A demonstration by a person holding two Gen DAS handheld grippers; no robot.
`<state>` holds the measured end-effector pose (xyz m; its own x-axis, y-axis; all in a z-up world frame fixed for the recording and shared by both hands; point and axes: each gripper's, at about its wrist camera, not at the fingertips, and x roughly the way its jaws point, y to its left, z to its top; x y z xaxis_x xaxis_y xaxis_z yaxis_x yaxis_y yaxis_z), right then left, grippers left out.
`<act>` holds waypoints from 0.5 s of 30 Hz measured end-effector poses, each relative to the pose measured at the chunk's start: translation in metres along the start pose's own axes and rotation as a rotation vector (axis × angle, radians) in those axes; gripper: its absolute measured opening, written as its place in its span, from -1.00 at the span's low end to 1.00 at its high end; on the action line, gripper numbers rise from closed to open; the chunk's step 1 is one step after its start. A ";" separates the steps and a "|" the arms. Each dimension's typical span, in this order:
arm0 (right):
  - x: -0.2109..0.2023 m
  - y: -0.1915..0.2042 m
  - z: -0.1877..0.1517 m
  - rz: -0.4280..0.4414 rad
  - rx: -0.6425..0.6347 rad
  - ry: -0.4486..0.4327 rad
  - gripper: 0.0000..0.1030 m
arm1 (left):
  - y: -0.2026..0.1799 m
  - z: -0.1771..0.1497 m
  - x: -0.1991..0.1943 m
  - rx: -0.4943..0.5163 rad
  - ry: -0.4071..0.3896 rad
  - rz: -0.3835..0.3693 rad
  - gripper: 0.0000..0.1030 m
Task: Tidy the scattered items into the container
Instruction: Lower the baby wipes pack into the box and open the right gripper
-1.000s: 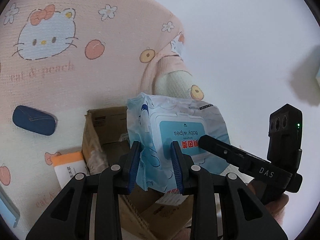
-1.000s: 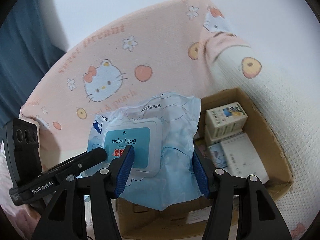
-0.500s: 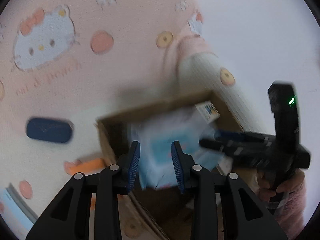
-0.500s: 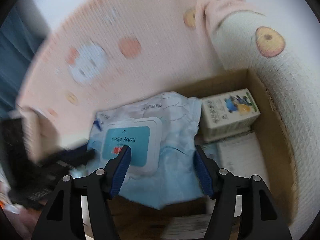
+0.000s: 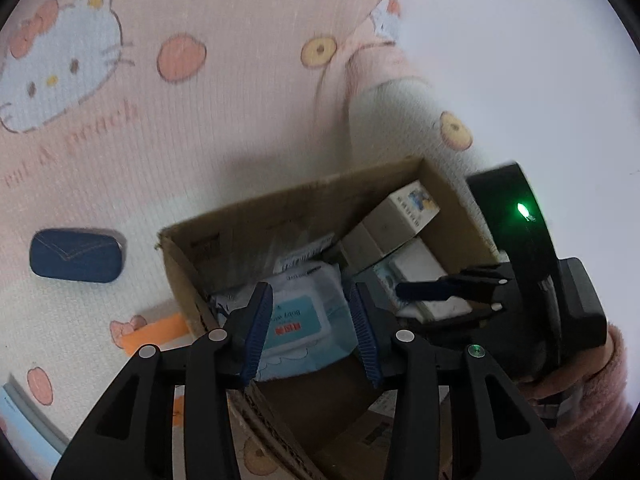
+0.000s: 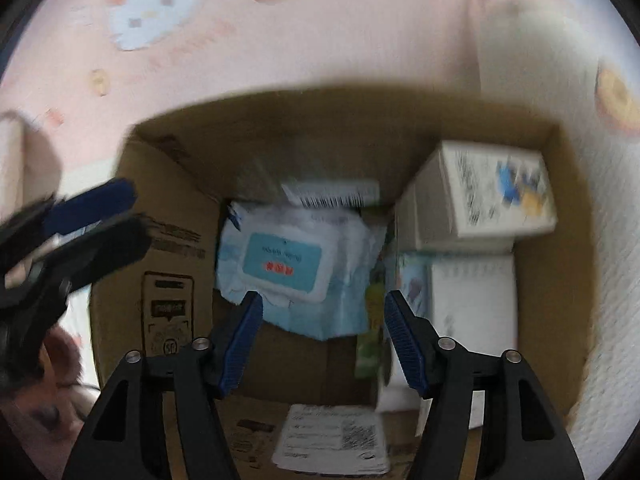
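Note:
A pale blue baby wipes pack [image 5: 298,322] [image 6: 292,268] lies inside the open cardboard box [image 5: 248,216] [image 6: 280,128], at its left side. My left gripper [image 5: 312,332] is open above the pack, its fingers on either side and apart from it. My right gripper [image 6: 320,332] is open just above the pack's near edge, not touching it. The right gripper's fingertips [image 5: 424,290] also show in the left wrist view, over the box. The left gripper's fingertips [image 6: 92,204] show at the left of the right wrist view.
The box also holds a white carton with a blue picture [image 5: 404,216] [image 6: 492,196], a white notebook [image 6: 468,300] and a green packet [image 6: 370,336]. On the pink cat-print bedding, a dark blue case [image 5: 76,256] and an orange box [image 5: 154,334] lie left of the box.
Both grippers carried the wipes pack down into the box and opened. The pack now rests inside, free of both grippers.

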<state>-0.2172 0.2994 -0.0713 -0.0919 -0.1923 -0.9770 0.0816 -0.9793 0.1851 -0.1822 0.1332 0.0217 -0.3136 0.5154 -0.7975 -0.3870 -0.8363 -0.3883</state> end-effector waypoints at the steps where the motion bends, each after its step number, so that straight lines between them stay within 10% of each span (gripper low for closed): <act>1: 0.006 -0.005 0.002 -0.002 0.041 0.022 -0.35 | -0.001 0.001 0.005 0.012 0.017 0.013 -0.32; 15: 0.075 -0.006 0.028 -0.059 0.054 0.149 -0.74 | 0.008 0.019 0.031 0.048 0.109 0.068 -0.62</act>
<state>-0.2524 0.2889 -0.1425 0.0535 -0.1268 -0.9905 0.0262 -0.9914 0.1284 -0.2122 0.1460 0.0023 -0.2455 0.4323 -0.8676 -0.4096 -0.8575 -0.3114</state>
